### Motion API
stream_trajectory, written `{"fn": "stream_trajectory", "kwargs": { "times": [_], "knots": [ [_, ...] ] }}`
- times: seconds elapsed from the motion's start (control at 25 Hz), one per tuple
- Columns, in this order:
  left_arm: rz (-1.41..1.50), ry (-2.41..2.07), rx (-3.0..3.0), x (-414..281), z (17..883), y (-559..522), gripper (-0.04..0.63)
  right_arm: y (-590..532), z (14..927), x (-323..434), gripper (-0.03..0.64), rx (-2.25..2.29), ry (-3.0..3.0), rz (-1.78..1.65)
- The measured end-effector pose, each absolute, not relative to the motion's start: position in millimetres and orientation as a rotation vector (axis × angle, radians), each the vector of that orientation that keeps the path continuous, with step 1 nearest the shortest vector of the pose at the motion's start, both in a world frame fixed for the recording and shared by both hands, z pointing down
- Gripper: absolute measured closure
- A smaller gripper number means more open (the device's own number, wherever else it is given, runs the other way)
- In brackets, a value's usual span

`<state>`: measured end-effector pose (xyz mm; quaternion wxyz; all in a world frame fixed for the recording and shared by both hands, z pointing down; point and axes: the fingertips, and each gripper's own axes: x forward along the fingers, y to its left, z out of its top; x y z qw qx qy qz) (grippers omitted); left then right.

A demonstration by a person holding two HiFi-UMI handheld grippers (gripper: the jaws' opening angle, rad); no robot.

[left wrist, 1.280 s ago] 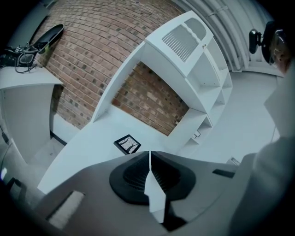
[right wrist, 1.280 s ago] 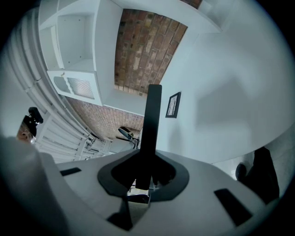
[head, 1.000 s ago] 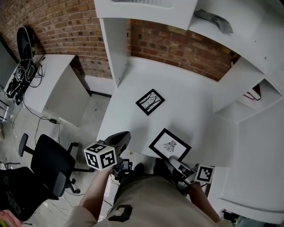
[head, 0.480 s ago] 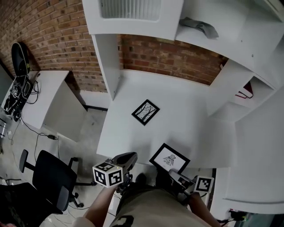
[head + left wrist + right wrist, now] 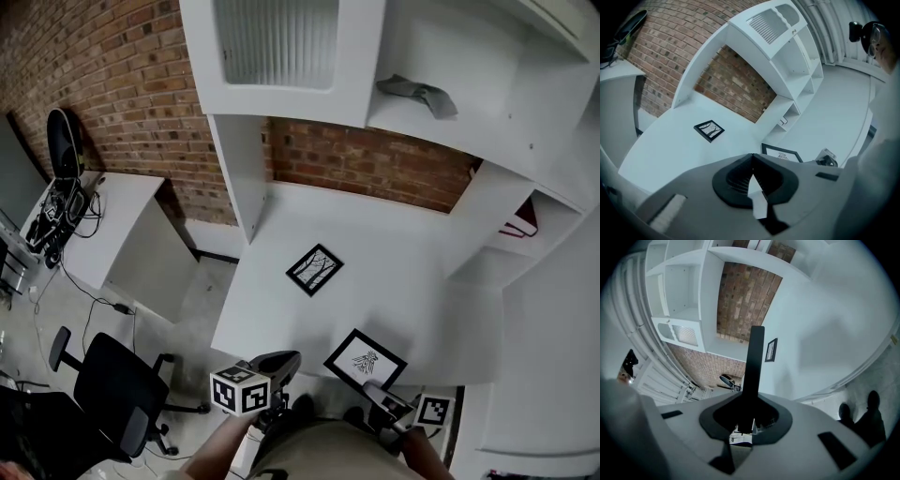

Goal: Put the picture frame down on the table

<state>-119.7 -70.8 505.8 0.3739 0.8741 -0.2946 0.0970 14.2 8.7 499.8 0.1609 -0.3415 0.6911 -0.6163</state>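
Observation:
A black picture frame with a white mat and a small drawing (image 5: pixel 366 359) hangs over the white table's front edge (image 5: pixel 281 349); whether it touches the top I cannot tell. My right gripper (image 5: pixel 375 386) is shut on its near edge. In the right gripper view the picture frame (image 5: pixel 753 363) shows edge-on as a black bar clamped between the jaws. My left gripper (image 5: pixel 286 359) is shut and empty, just left of the frame at the table's front edge; its closed tips (image 5: pixel 752 155) point across the table. A second, smaller frame (image 5: pixel 315 269) lies flat mid-table.
White shelving (image 5: pixel 281 56) rises over the table against a brick wall (image 5: pixel 375 164), with a grey cloth (image 5: pixel 417 92) on one shelf. A side desk with cables (image 5: pixel 84 220) and an office chair (image 5: pixel 112 384) stand at the left. The person's shoes (image 5: pixel 872 401) are on the floor.
The head view has tilted up, showing more shelving. My left gripper has slid a little to the right along the table's front edge. The right gripper still holds the frame there.

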Motion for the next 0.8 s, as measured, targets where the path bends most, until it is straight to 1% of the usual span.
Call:
{"fn": "stream_trajectory", "kwargs": {
  "times": [0.2, 0.44, 0.8],
  "knots": [
    [0.208, -0.743, 2.230, -85.1, 495.5, -71.8, 0.592, 7.5, 495.1, 47.0, 0.572, -0.974, 1.995, -1.730],
    [0.254, -0.726, 2.266, -42.5, 489.6, -59.7, 0.592, 11.1, 490.0, 81.8, 0.572, -0.953, 1.989, -1.700],
    [0.299, -0.743, 2.275, -14.4, 484.9, -48.9, 0.592, 15.9, 492.7, 111.4, 0.572, -0.929, 1.967, -1.682]
  ]
}}
